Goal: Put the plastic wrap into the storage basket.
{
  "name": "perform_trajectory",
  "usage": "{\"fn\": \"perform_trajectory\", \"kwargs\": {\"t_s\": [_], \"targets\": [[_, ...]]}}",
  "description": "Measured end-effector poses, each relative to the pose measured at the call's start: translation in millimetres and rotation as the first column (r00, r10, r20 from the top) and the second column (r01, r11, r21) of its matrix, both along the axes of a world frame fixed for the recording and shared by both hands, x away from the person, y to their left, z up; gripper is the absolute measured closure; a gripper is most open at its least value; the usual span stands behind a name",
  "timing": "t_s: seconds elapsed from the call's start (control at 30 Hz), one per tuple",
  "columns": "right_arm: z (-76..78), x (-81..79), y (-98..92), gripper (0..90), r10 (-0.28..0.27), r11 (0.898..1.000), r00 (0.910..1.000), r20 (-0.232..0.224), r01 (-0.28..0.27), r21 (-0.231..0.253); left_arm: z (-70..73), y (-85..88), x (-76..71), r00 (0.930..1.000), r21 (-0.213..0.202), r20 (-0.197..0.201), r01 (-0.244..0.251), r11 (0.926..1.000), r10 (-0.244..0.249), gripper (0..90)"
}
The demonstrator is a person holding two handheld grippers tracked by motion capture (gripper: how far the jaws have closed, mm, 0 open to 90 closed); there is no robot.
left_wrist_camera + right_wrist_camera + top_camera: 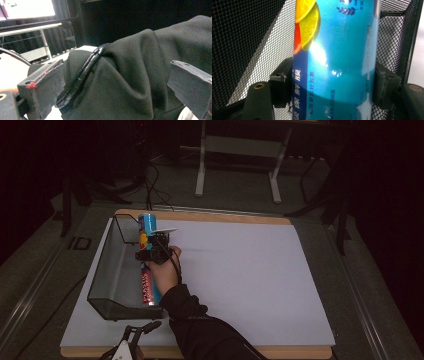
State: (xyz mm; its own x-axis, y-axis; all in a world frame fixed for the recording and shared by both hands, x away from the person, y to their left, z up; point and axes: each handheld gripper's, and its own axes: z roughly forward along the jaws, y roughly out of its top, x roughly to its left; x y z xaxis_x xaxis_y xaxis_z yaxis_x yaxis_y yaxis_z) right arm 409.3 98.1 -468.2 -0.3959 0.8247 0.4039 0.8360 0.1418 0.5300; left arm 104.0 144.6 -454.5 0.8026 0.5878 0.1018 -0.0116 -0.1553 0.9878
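High view overhead, far; both gripper views close; blue box (148, 260) shared with right's.

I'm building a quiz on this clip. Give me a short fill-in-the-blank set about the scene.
1. The right gripper is shut on a ___ box of cling film.
2. The box is printed with slices of ___.
3. The black basket is made of wire ___.

Missing words: blue; lemon; mesh
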Motion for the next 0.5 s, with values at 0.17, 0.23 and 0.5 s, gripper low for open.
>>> {"fn": "perform_trajectory", "kwargs": {"t_s": [0.17,0.23,0.5], "targets": [[0.5,0.5,0.6,29.5,0.025,1.0,0.9996,0.015,-0.025,-0.019,-0.1,-0.9,-0.2,1.0,0.008,0.002,0.001,1.0,-0.001,2.8],[1.1,0.6,0.3,29.1,0.036,0.999,0.9992,0.017,-0.035,-0.024,-0.2,-1.0,-0.1,1.0,0.006,0.002,0.001,1.0,-0.001,2.8],[3.8,1.1,-2.7,27.2,0.08,0.996,0.996,0.04,-0.078,-0.045,-0.3,-1.0,0.2,1.0,0.006,-0.002,0.004,1.0,-0.004,2.8]]}}
